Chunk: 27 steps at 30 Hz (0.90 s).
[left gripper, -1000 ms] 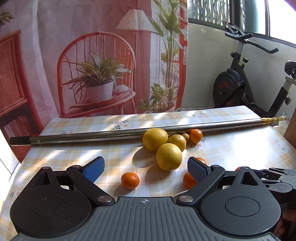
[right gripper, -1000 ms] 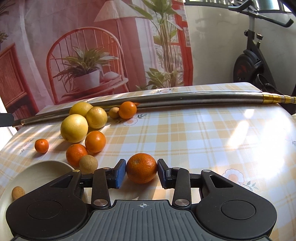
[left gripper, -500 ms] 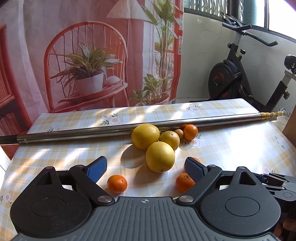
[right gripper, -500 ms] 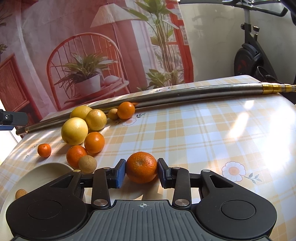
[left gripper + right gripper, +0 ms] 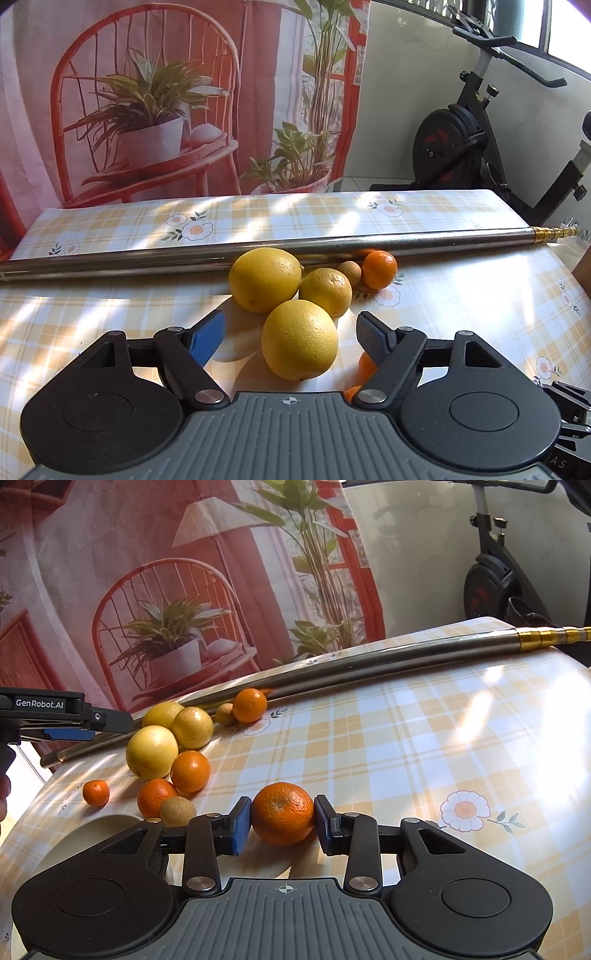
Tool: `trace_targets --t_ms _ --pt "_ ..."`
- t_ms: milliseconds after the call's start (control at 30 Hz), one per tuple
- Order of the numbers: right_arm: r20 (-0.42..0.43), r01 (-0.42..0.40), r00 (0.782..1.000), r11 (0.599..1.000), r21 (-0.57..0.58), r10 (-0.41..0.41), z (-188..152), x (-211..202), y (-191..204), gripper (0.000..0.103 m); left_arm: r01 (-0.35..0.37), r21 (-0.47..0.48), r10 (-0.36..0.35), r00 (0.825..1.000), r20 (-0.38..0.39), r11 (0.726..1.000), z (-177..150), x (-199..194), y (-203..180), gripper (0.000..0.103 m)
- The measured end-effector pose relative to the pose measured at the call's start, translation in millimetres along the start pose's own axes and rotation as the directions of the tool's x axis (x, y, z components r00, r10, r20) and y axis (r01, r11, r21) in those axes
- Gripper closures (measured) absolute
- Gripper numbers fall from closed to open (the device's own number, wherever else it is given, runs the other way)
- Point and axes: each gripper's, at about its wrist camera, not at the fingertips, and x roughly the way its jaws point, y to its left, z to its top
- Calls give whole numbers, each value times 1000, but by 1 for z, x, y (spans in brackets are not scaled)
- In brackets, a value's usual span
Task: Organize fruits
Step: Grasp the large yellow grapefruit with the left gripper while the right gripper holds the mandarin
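Observation:
My left gripper (image 5: 290, 338) points down at a cluster of fruit on the checked tablecloth. Its jaws are closing around the nearest large yellow citrus (image 5: 299, 339), and a gap still shows at each blue pad. Behind that fruit lie two more yellow citrus (image 5: 264, 278) (image 5: 325, 291), a small brown fruit (image 5: 349, 273) and a tangerine (image 5: 378, 269). My right gripper (image 5: 282, 823) is shut on an orange (image 5: 282, 812), low over the cloth. In the right wrist view the left gripper (image 5: 55, 716) hangs over the yellow fruit (image 5: 151, 751).
A long steel pole (image 5: 258, 251) lies across the table behind the fruit. A white bowl (image 5: 85, 834) sits at the near left, with two oranges (image 5: 190, 771), a brown fruit (image 5: 179, 810) and a small tangerine (image 5: 96, 792) beside it. An exercise bike (image 5: 461, 140) stands beyond the table.
My left gripper has moved forward and down to the yellow fruit, its jaws narrowing around the nearest one. The right gripper keeps its grip on the orange and has rolled slightly.

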Motion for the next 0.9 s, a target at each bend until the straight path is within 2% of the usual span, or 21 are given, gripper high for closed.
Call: trace_targets --t_ms 433,500,567,733,900 --pt "-4 -14 1000 1000 9 14 0 1 -1 69 -23 -3 23 995 -98 1000 -3 41 2 28" --pt "-5 -15 1000 1000 10 15 0 1 -1 69 -23 17 25 994 -105 1000 -4 44 -1 32" --pt "-5 -16 1000 1000 10 16 0 1 -1 69 -7 38 11 993 -114 999 -5 46 -3 44" --pt "-6 -13 1000 1000 7 13 0 1 -1 69 35 11 -34 992 -123 999 -6 41 2 45" --pt "-6 -11 1000 1000 7 11 0 1 0 69 -9 61 16 994 -107 998 -13 35 1 46"
